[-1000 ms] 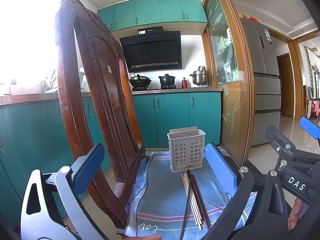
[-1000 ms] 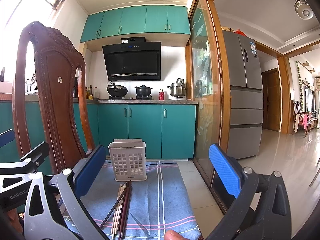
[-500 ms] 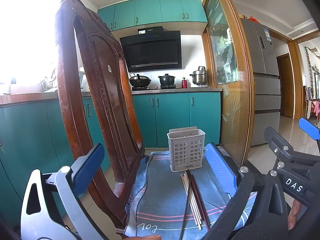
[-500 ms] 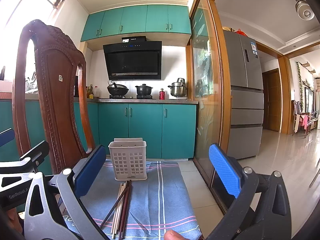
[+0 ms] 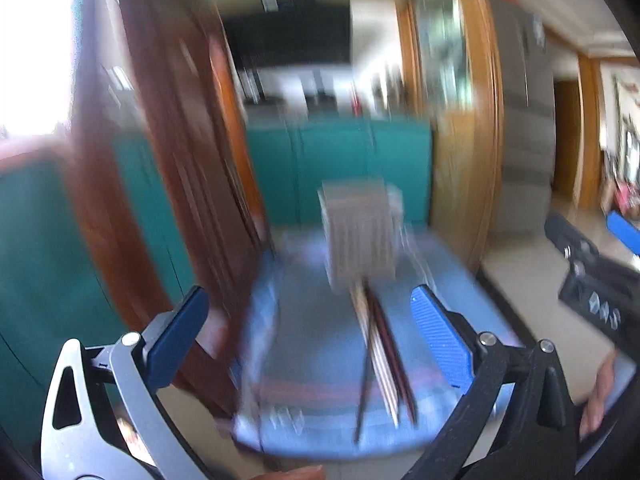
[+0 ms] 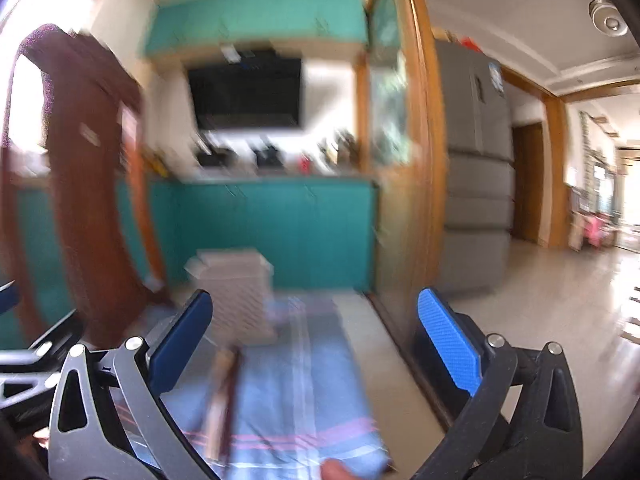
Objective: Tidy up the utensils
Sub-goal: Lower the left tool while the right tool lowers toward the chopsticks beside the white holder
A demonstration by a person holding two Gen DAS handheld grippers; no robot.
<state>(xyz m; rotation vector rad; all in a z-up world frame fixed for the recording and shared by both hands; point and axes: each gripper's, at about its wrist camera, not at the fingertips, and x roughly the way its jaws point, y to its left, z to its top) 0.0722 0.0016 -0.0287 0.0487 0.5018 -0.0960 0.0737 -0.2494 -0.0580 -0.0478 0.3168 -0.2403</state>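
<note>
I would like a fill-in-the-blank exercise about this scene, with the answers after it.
1. The chopsticks lie on a striped ____ cloth.
2. The white basket stands at the far end of the ____.
3. The fingers of the left gripper are ____.
4. The right gripper holds ____.

Missing words: blue; chopsticks; open; nothing

left tongs (image 5: 308, 332) – agape, right tongs (image 6: 316, 336) – agape
</note>
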